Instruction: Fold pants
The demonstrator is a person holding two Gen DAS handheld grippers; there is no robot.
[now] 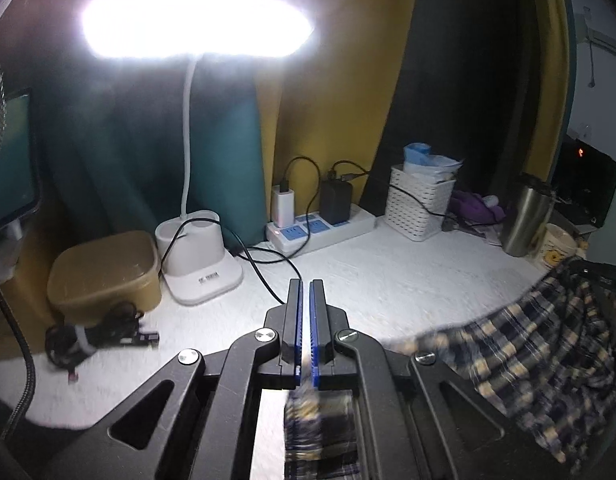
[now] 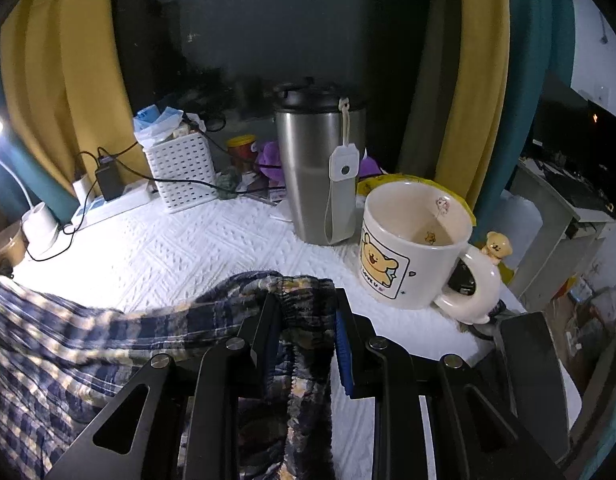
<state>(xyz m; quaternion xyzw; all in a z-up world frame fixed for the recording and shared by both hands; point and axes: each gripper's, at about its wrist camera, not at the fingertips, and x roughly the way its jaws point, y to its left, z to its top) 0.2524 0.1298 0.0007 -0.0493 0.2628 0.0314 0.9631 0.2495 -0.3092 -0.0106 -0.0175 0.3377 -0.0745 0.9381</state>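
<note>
Right gripper [image 2: 304, 304] pinching the bunched elastic waistband of navy-and-cream plaid pants [image 2: 88, 340], cloth trailing leftward, left gripper [image 1: 306, 292] pressed together on a plaid fold near its base.

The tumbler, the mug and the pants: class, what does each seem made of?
Tumbler: probably stainless steel; brushed grey sheen, dark lid.
Mug: looks like glazed ceramic; glossy cream surface, printed cartoon bear.
Pants: soft woven cloth, perhaps cotton flannel; plaid navy and cream, matte, draping in folds.
</note>
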